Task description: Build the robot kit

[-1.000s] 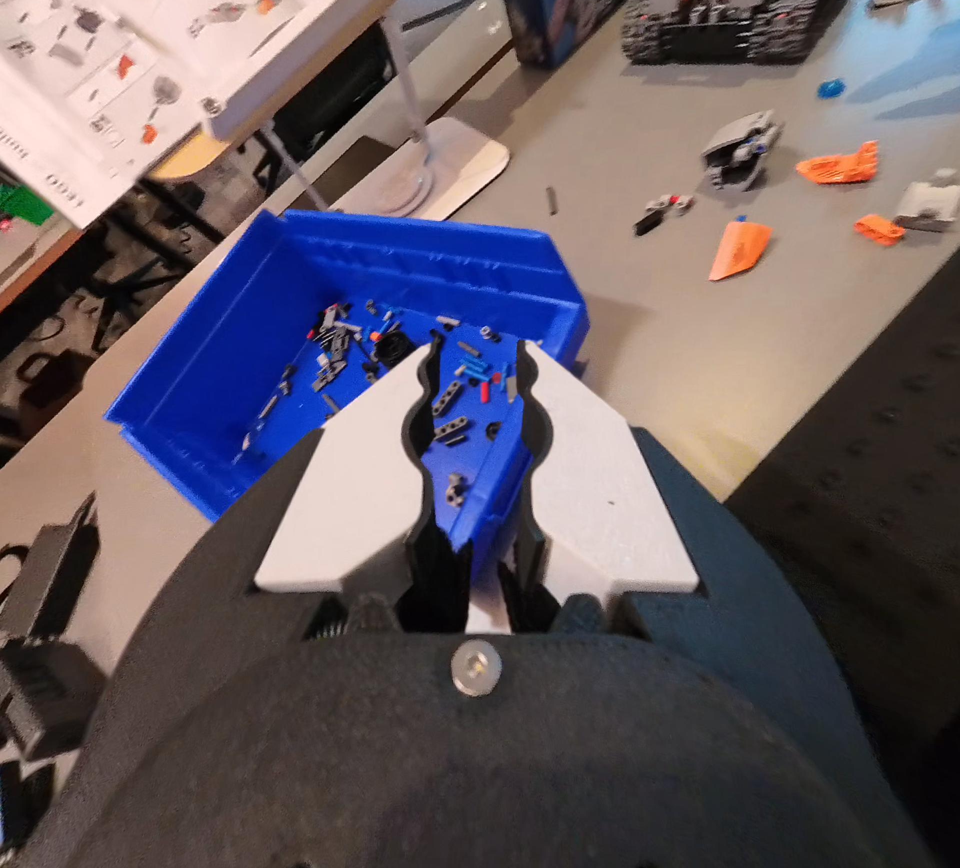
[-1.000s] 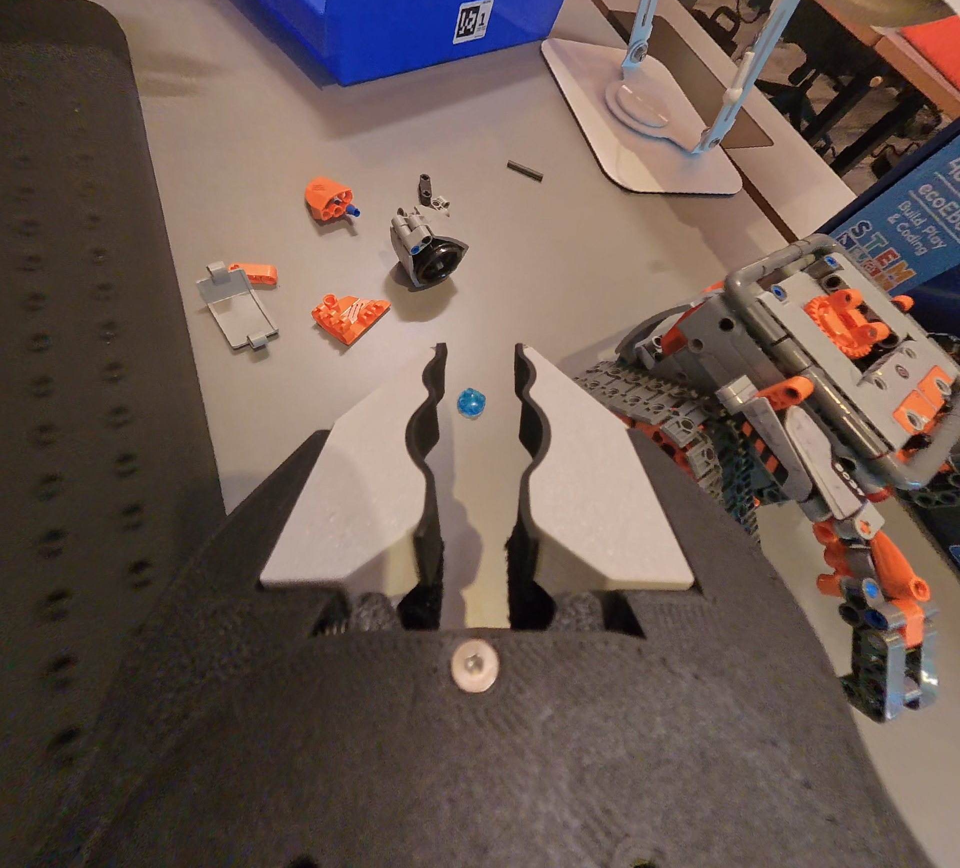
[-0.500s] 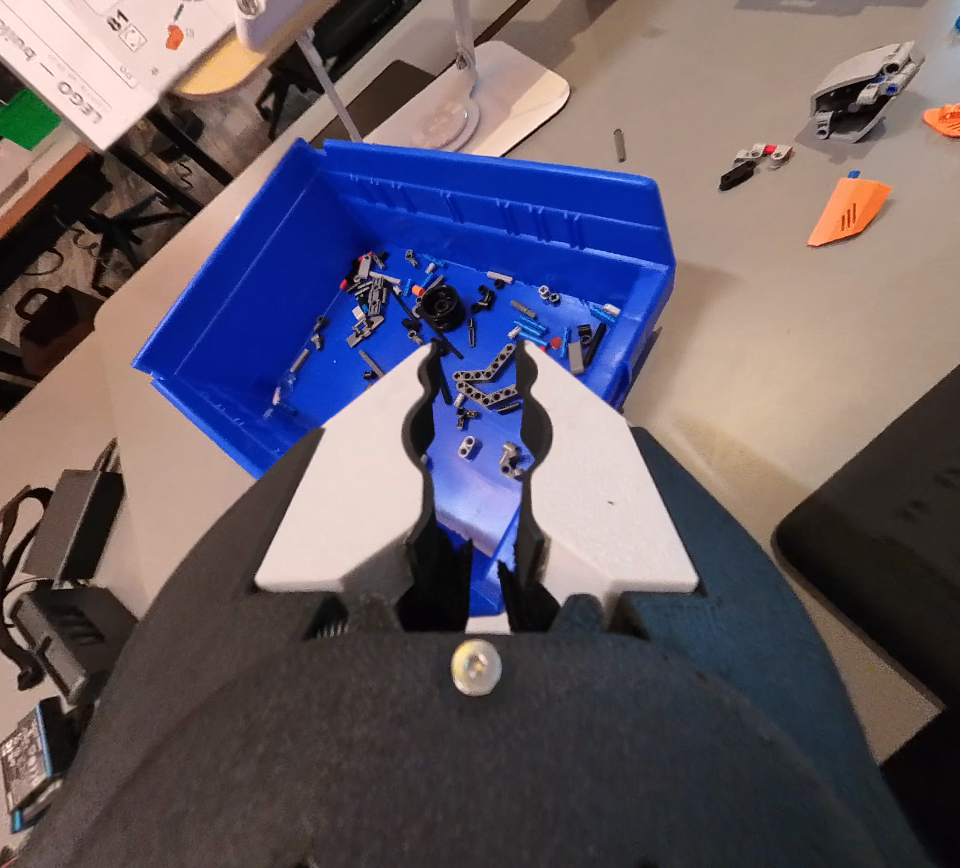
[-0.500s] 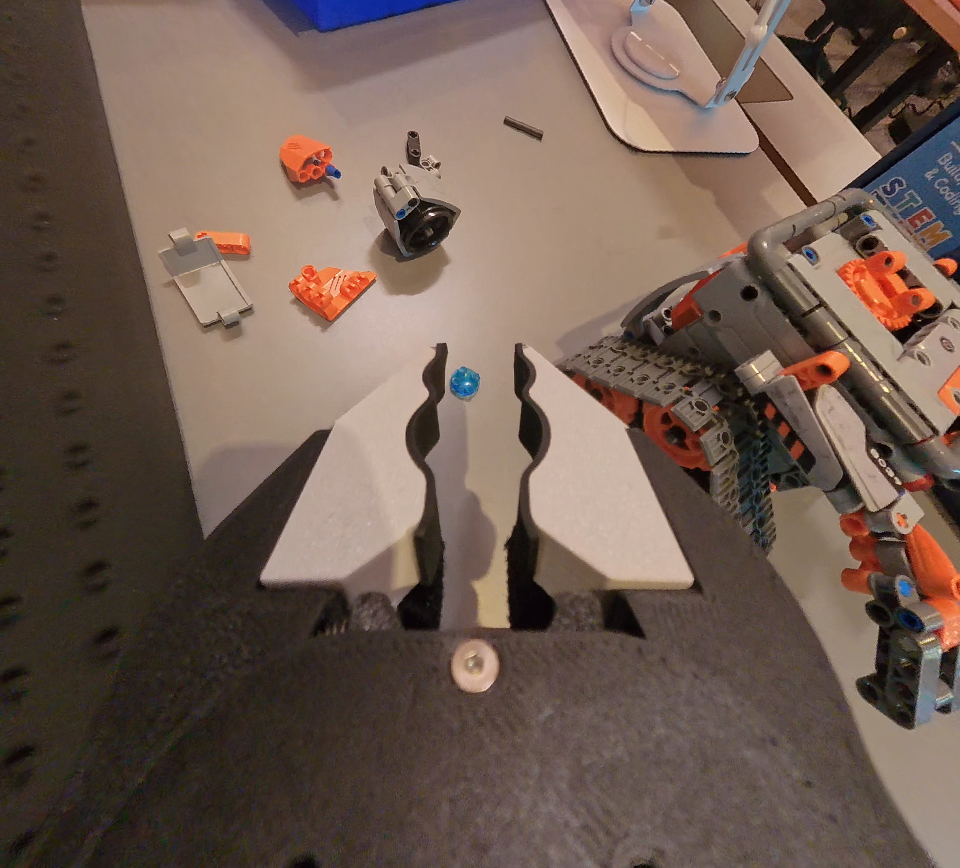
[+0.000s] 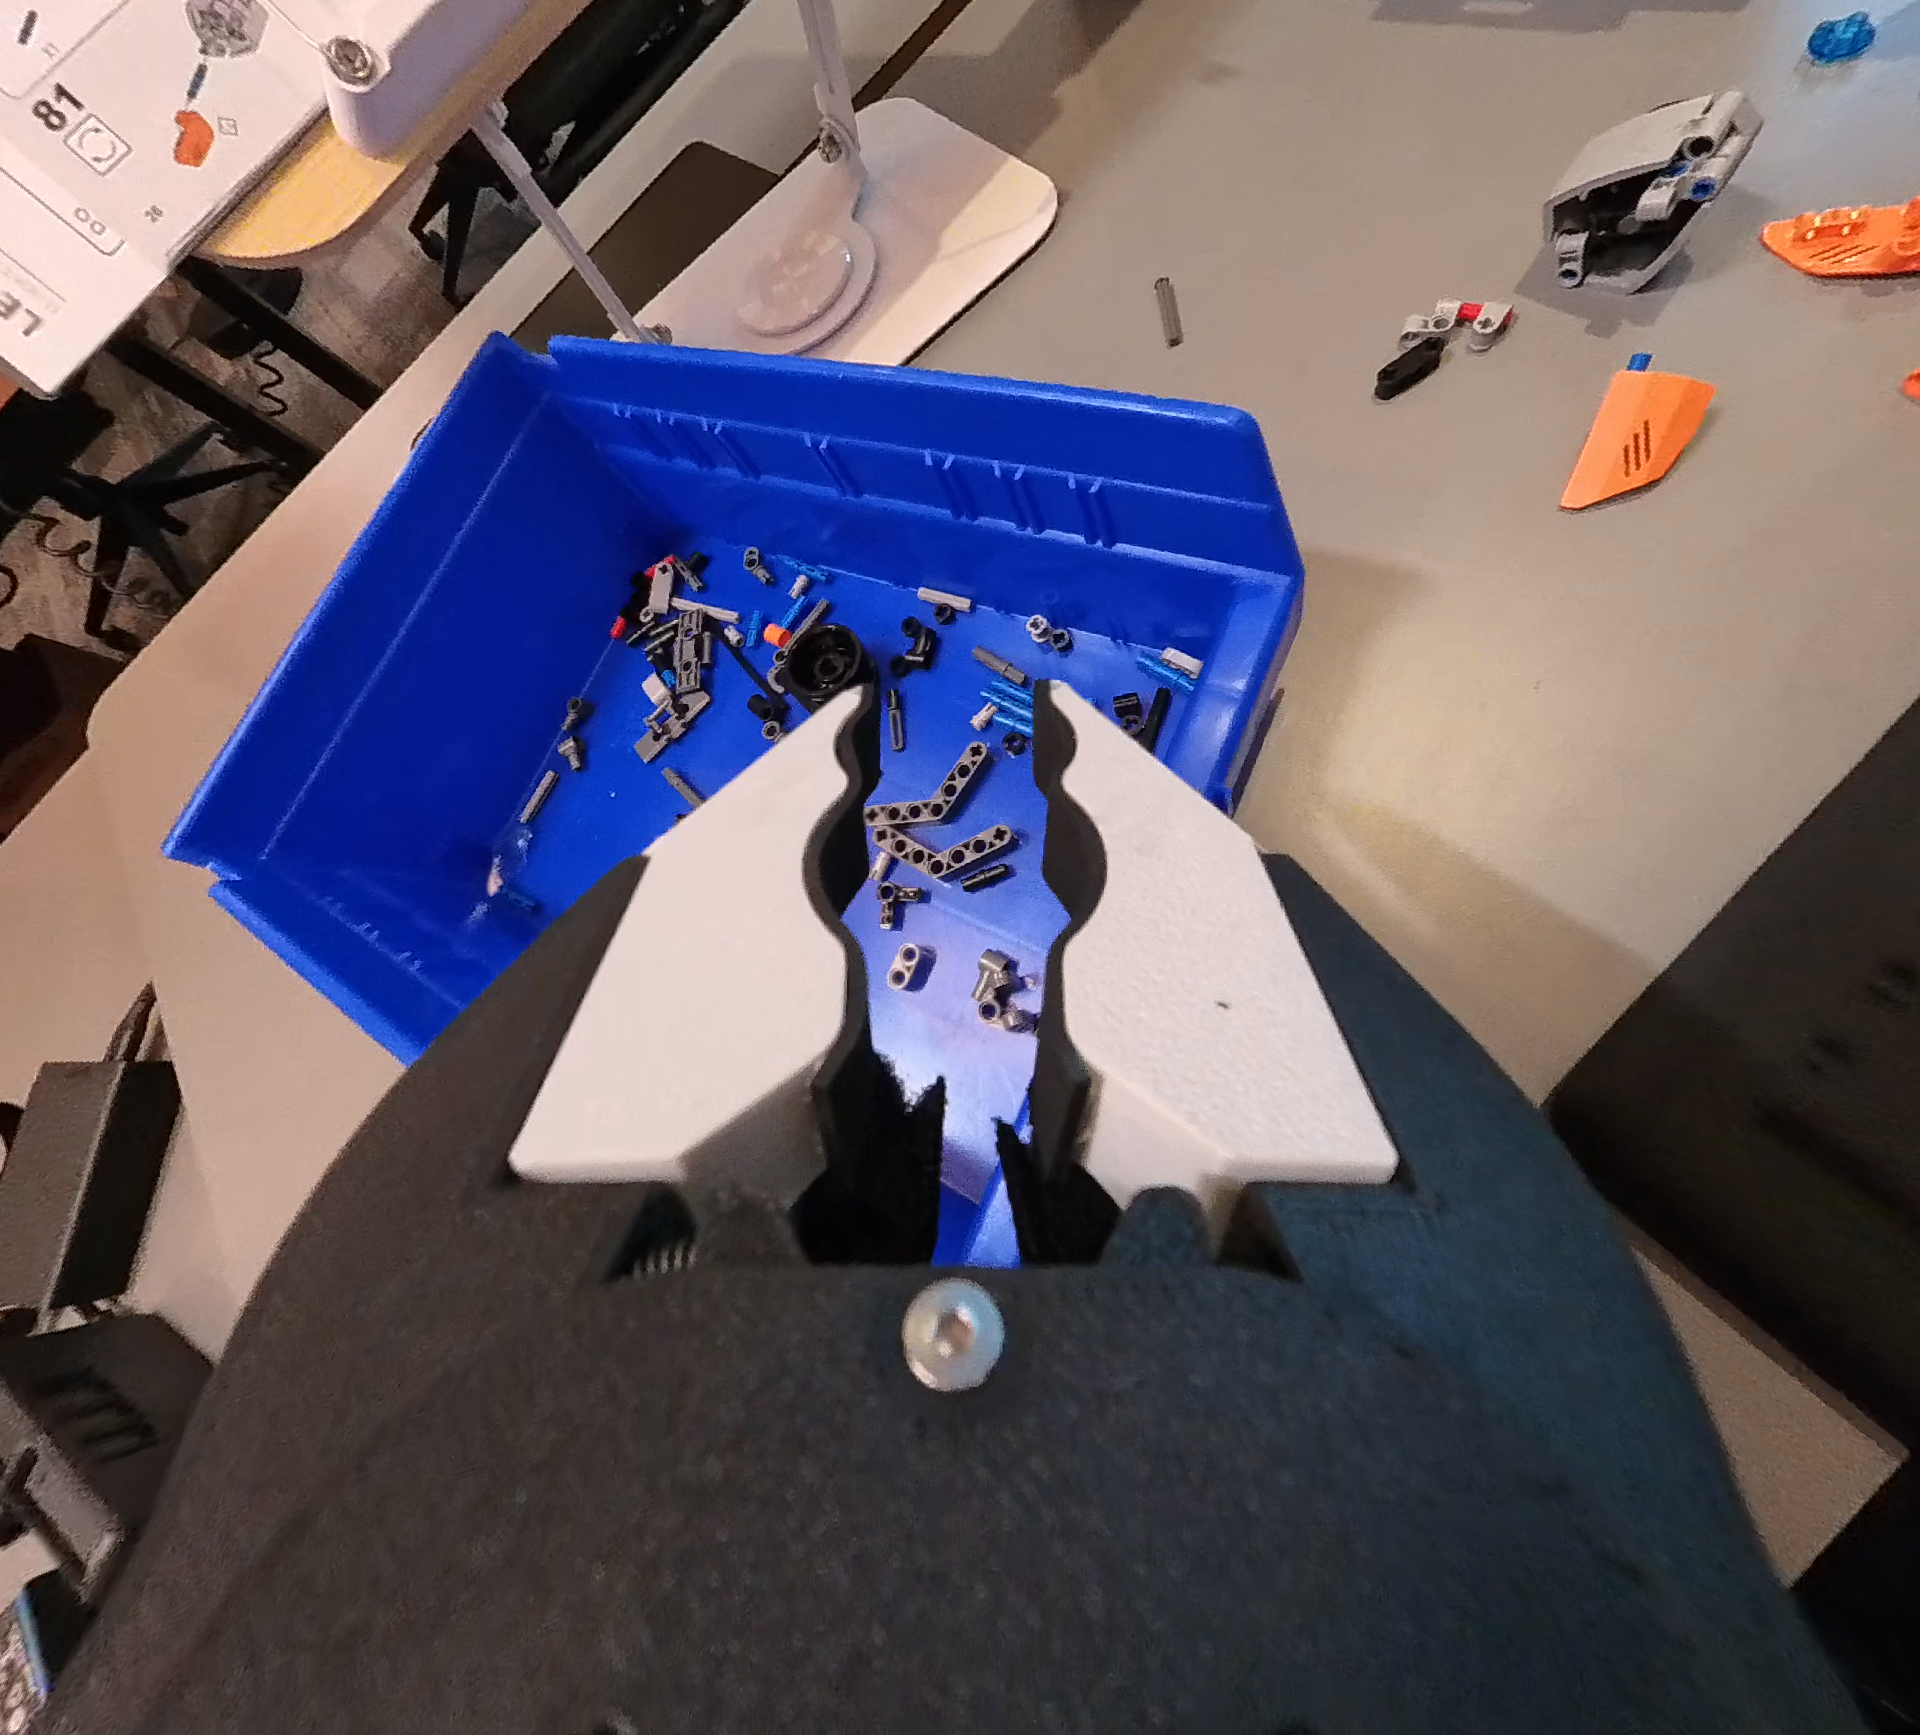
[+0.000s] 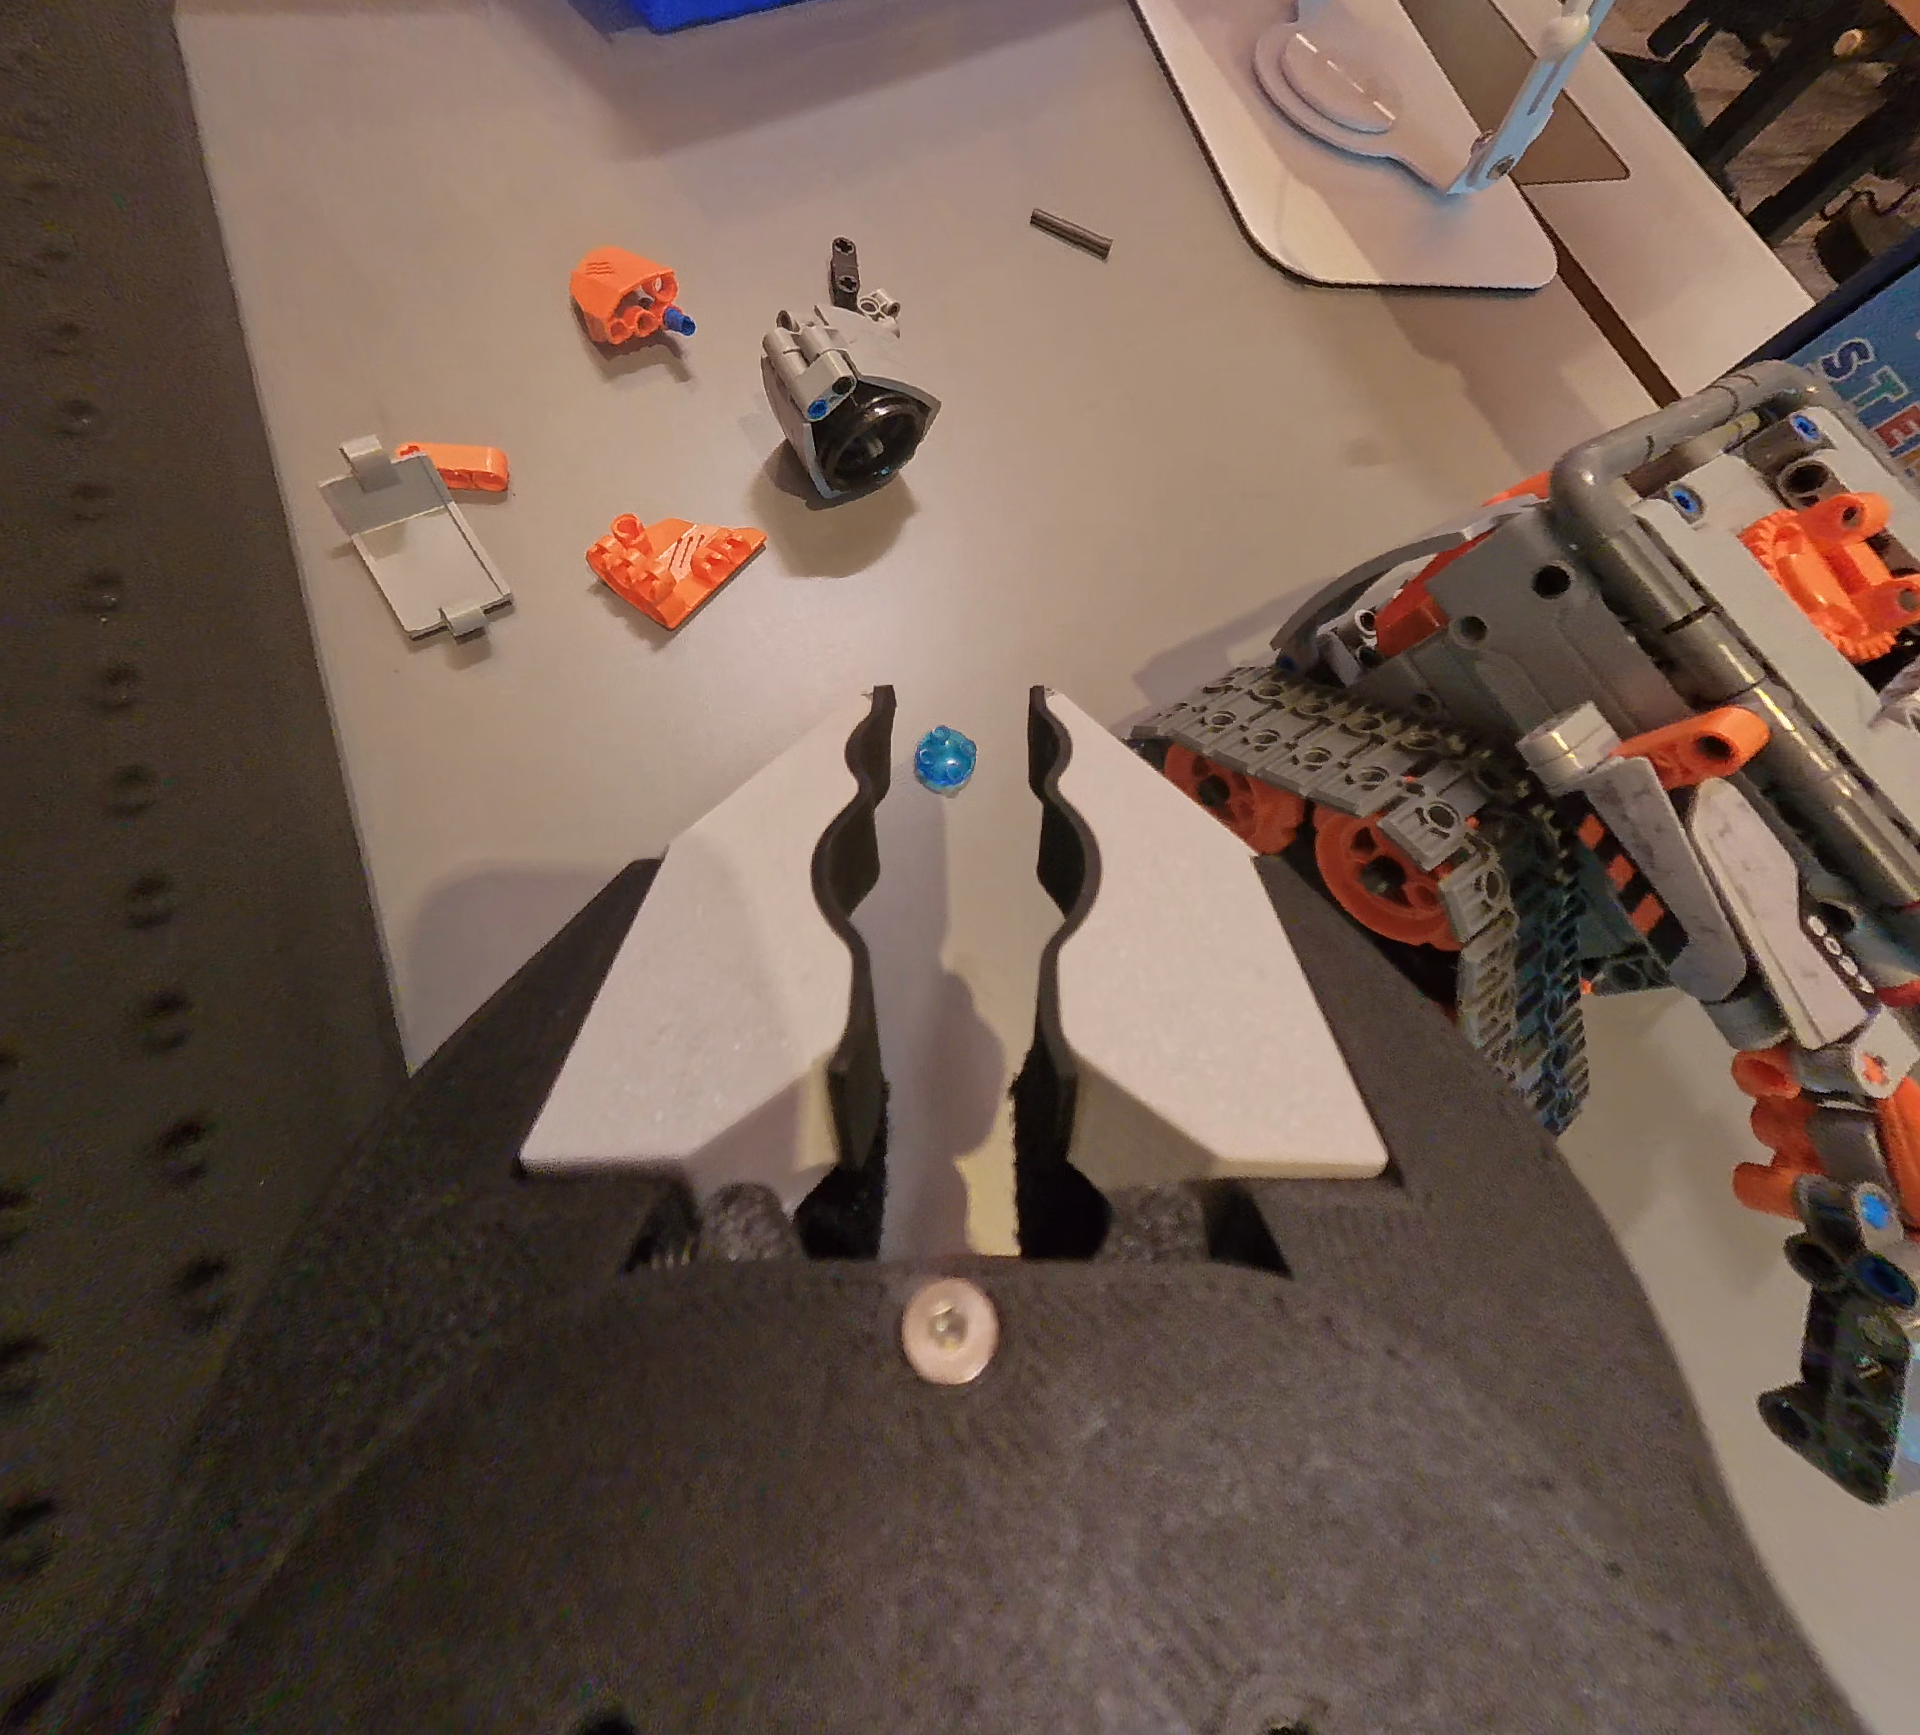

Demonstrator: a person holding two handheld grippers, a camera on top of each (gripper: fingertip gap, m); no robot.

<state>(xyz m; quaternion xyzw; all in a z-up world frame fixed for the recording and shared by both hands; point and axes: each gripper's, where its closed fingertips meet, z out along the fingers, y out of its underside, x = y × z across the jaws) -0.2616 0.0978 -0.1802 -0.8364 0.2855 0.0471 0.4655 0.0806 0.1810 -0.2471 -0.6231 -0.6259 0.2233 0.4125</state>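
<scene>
My left gripper (image 5: 951, 698) is open and empty, hovering over a blue bin (image 5: 436, 646) that holds several small loose building pieces, among them two grey angled beams (image 5: 940, 828) and a black wheel (image 5: 826, 662). My right gripper (image 6: 956, 709) is open and empty, low over the grey table, with a small round translucent blue piece (image 6: 943, 758) lying between its fingertips. A tracked grey and orange model vehicle (image 6: 1558, 750) stands just to its right.
Loose parts lie ahead of the right gripper: orange wedge (image 6: 670, 568), grey flat panel (image 6: 416, 542), orange block (image 6: 618, 298), grey and black assembly (image 6: 847, 423), dark axle (image 6: 1070, 233). A white lamp base (image 6: 1340, 96) stands beyond. A black mat (image 6: 94, 542) lies left. The tips of one gripper are about 35 cm away from the tips of the other.
My left gripper moved forward and farther over the blue bin, bringing its contents closer. My right gripper crept toward the blue round piece, which now lies between its fingertips.
</scene>
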